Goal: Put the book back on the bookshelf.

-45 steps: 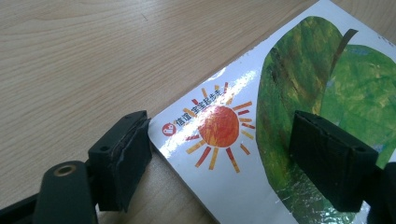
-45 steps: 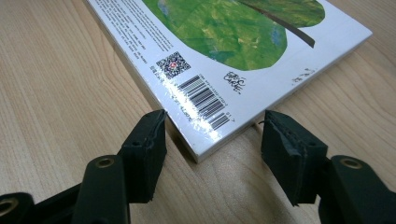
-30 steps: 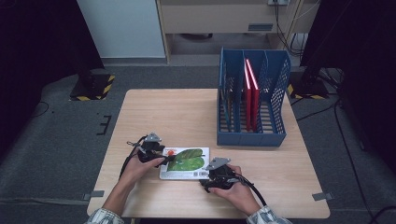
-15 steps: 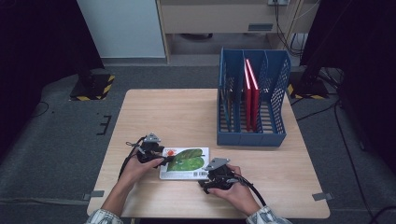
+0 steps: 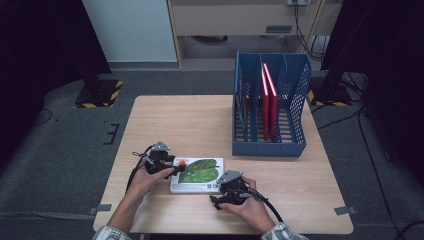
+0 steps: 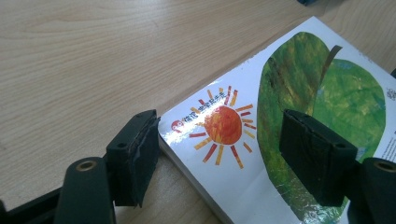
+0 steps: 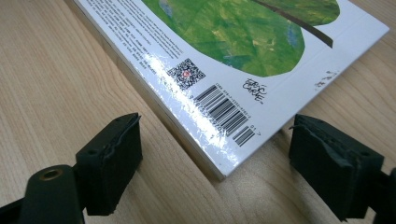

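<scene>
The book (image 5: 197, 174) lies flat, cover up, on the near part of the table (image 5: 200, 120), its long axis running left to right across the person's front, with a blue file rack (image 5: 270, 107) holding red volumes standing well apart at the far right. The left gripper (image 5: 172, 167) meets the book's left short end, jaws spread, one over the sun-printed corner and one outside the edge; the right gripper (image 5: 220, 197) faces the near right barcode corner, jaws spread to either side of it without contact. Both grippers are about equally near, so any lift likely depends on closing across the book's thin edge at opposite ends.
</scene>
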The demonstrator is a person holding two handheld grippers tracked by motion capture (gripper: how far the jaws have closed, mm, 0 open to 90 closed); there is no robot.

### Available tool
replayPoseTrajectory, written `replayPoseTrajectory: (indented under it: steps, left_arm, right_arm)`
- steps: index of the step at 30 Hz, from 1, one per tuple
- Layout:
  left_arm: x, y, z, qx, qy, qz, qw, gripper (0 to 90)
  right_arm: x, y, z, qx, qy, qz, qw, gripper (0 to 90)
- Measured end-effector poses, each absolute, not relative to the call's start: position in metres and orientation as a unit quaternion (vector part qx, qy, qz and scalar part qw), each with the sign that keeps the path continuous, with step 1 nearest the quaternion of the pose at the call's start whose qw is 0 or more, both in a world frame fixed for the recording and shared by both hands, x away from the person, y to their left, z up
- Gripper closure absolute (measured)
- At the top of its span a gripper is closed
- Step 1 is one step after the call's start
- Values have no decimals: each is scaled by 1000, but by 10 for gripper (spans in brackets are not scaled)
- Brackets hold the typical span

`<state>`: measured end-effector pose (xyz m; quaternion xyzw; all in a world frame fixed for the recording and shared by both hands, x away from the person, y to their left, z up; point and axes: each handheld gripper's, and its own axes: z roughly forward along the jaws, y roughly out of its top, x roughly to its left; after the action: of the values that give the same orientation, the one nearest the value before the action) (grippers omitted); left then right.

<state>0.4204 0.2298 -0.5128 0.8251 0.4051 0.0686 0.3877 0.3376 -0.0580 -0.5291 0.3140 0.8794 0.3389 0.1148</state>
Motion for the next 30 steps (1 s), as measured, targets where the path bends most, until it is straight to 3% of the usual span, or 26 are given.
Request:
replayPoseTrajectory:
  steps: [15,30]
  left_arm:
    - [417,227,-502,824,407,78,386,282]
    - [414,221,-483,824,404,93,385,277]
  right_arm:
    - [338,-45,-535,344,865,343,131,24]
    - [341,-41,-536,386,839,358,135,20]
